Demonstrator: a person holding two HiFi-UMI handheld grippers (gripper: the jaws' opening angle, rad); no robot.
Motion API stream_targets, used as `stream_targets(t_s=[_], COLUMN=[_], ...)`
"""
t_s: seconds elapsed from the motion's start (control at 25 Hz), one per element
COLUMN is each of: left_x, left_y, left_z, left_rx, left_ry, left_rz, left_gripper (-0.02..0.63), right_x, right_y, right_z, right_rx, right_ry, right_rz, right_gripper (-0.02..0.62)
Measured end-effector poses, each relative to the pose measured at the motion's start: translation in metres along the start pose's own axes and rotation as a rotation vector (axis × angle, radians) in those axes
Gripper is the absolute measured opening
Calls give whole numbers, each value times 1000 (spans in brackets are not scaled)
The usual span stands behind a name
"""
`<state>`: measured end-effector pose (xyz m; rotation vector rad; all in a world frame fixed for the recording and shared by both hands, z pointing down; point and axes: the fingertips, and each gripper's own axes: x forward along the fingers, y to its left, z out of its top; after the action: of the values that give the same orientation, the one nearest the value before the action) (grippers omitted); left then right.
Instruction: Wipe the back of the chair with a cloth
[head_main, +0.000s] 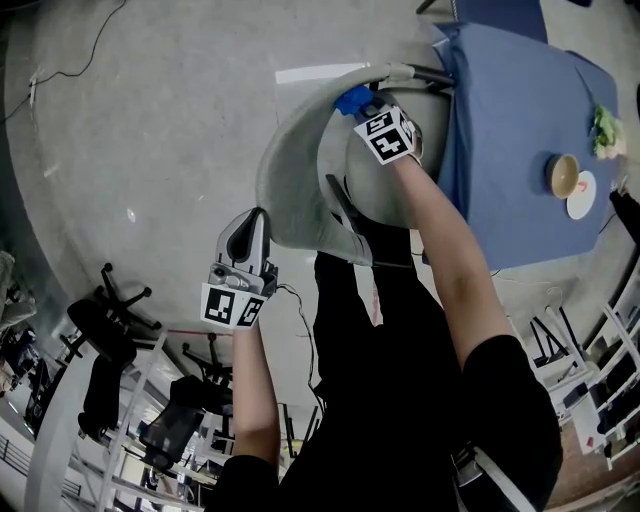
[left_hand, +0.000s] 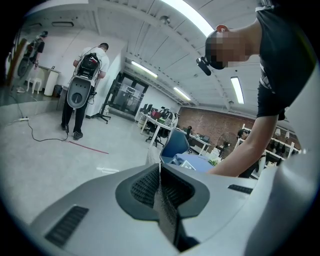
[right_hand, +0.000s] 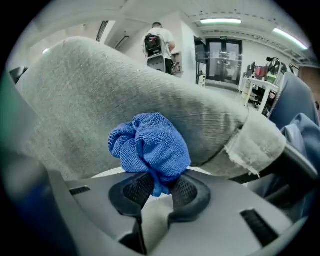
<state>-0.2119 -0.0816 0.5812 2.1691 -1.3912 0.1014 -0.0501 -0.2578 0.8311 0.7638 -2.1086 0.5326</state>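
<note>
A person in a black shirt (head_main: 400, 400) reaches forward with both arms. The left gripper (left_hand: 161, 186), its ribbed black jaws pressed together on nothing, hangs just beside the curved grey fabric chair back (right_hand: 90, 95). Farther out, the right gripper (right_hand: 156, 189) is clamped on a bunched blue microfibre cloth (right_hand: 150, 145), which rests against the backrest near its top edge. Beyond stands a table under a blue cover (head_main: 500, 120) bearing a small tan bowl (head_main: 563, 175). Across the grey floor (head_main: 180, 90), another person (left_hand: 87, 75) faces away.

Cloth (head_main: 352, 98) against chair back (head_main: 290, 190); table (head_main: 510, 130) right of it.
</note>
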Motion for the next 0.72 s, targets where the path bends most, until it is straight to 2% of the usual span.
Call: stream_targets(t_s=[0.32,0.52,0.72], left_x=[2,2,-2], left_y=[-5,0,-5], left_z=[-1,2,6], left_rx=[9,19,29], left_ry=[15,30,85], left_rz=[8,24,25], left_gripper=[31,31,31], right_x=[-16,-28,-64], right_y=[-42,-32,-5], right_z=[-13,-8,-18], right_rx=[117,26,-89], right_ry=[2,33,54], right_rz=[-83,-62,-12], right_gripper=[101,98,97])
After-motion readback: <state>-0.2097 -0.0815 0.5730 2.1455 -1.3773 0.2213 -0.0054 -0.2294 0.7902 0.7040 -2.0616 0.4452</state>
